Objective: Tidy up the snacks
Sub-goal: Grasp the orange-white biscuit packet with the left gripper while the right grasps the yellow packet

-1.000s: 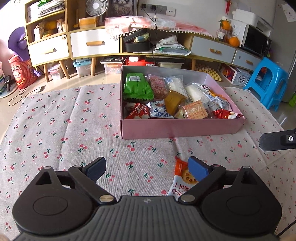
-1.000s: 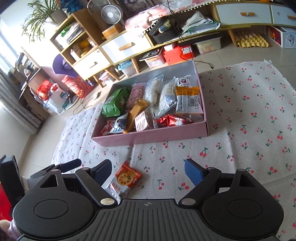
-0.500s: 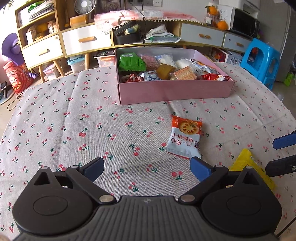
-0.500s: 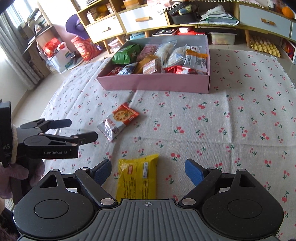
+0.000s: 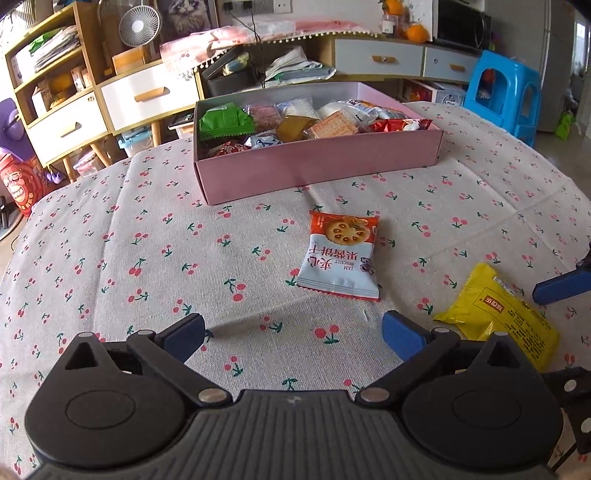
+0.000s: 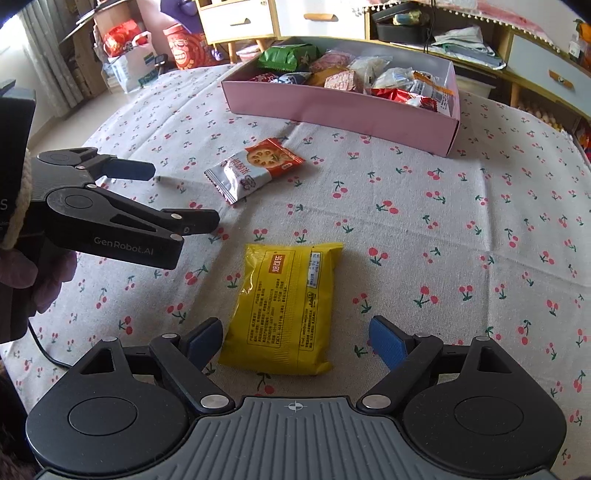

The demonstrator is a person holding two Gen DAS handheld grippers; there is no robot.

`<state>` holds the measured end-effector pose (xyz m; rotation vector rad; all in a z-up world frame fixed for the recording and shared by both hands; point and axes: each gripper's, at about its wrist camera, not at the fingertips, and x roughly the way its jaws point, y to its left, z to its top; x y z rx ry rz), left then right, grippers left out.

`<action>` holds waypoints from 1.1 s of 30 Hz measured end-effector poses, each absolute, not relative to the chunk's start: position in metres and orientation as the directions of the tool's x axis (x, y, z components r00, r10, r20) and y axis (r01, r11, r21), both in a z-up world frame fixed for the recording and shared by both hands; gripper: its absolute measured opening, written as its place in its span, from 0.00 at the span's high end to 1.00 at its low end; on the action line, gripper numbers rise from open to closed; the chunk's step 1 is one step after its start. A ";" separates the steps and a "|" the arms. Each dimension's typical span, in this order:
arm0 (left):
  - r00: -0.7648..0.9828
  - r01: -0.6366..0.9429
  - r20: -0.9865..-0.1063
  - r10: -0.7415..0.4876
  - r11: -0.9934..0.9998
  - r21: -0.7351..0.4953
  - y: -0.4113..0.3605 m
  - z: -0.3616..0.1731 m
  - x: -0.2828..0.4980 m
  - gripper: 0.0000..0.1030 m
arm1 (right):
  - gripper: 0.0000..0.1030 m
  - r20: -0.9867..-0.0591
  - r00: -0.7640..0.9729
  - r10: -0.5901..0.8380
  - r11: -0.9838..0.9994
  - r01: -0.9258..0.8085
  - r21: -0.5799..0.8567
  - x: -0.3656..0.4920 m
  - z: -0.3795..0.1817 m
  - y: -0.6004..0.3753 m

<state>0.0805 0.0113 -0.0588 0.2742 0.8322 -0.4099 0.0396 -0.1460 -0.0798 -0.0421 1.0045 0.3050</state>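
Observation:
A jam biscuit packet [image 5: 340, 258] [image 6: 255, 170], orange and pale blue, lies flat on the cherry-print cloth, just ahead of my left gripper [image 5: 293, 332] [image 6: 177, 195]. The left jaws are opening, with only cloth between them. A yellow snack packet [image 6: 288, 306] [image 5: 498, 321] lies under my right gripper [image 6: 295, 336], its near end between the open blue pads [image 6: 384, 338], which do not press on it. One blue right finger [image 5: 561, 288] shows at the edge of the left wrist view. Behind both packets stands a pink box [image 5: 317, 166] [image 6: 340, 110] holding several wrapped snacks.
The cloth-covered table [image 5: 129, 240] falls away at its rounded edges. Beyond it stand wooden drawer cabinets [image 5: 66, 125], a small fan [image 5: 138, 26] and a blue plastic stool [image 5: 506, 92]. A gloved hand [image 6: 22, 273] holds the left gripper.
Both grippers drew back from the pink box and sank toward the cloth. The yellow packet came between the right fingers. The biscuit packet now lies ahead of the left gripper, whose jaws widened slightly.

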 end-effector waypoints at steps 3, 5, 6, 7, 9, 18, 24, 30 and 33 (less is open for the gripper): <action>0.605 0.467 -0.756 -0.248 0.880 0.085 0.003 -0.061 0.080 0.01 | 0.16 -0.833 0.512 0.209 0.958 -0.280 0.069 0.039 -0.081 -0.143; 0.608 0.472 -0.752 -0.254 0.877 0.085 -0.001 -0.062 0.079 0.00 | 0.21 -0.829 0.526 0.193 0.958 -0.283 0.043 0.038 -0.081 -0.143; 0.608 0.473 -0.751 -0.256 0.877 0.084 -0.003 -0.062 0.080 0.00 | 0.26 -0.826 0.530 0.191 0.958 -0.284 0.040 0.038 -0.081 -0.144; 0.608 0.474 -0.751 -0.259 0.877 0.081 -0.005 -0.062 0.080 0.00 | 0.33 -0.823 0.534 0.193 0.959 -0.281 0.043 0.038 -0.080 -0.146; 0.607 0.474 -0.750 -0.265 0.877 0.074 -0.010 -0.062 0.082 0.00 | 0.43 -0.821 0.538 0.191 0.962 -0.267 0.048 0.041 -0.079 -0.151; 0.611 0.462 -0.747 -0.262 0.885 0.067 -0.027 -0.062 0.088 0.01 | 0.46 -0.821 0.550 0.156 0.981 -0.182 0.065 0.051 -0.078 -0.177; 0.614 0.460 -0.744 -0.264 0.885 0.066 -0.035 -0.059 0.091 0.11 | 0.46 -0.823 0.553 0.132 0.988 -0.140 0.064 0.056 -0.079 -0.189; 0.618 0.469 -0.740 -0.267 0.880 0.073 -0.040 -0.057 0.090 0.28 | 0.46 -0.825 0.554 0.115 0.992 -0.101 0.071 0.063 -0.079 -0.198; 0.617 0.464 -0.741 -0.266 0.883 0.070 -0.040 -0.056 0.090 0.36 | 0.46 -0.826 0.553 0.111 0.993 -0.087 0.075 0.065 -0.079 -0.200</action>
